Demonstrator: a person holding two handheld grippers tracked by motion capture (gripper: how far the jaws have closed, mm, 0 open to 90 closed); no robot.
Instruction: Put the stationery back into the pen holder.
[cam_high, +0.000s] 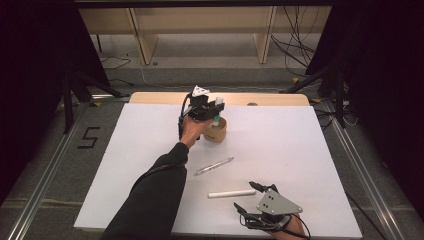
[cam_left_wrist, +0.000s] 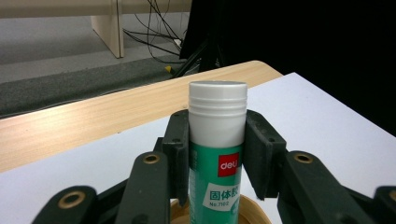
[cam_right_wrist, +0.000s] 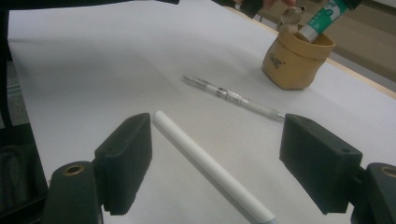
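The left gripper (cam_left_wrist: 217, 140) squeezes a glue stick (cam_left_wrist: 217, 154), holding it with its bottom end in the tan cup (cam_high: 215, 131). The right gripper (cam_right_wrist: 217, 163) gapes wide above a white pen (cam_right_wrist: 210, 168) on the table (cam_high: 300, 150).

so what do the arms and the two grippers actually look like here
Both grippers are black, two-jawed, with blocky dark pads and brass-coloured rivets on the linkage bars. The left gripper and the right gripper each carry a grey three-cornered plate on top. A black cable trails from the right one. The left forearm wears a black long sleeve.
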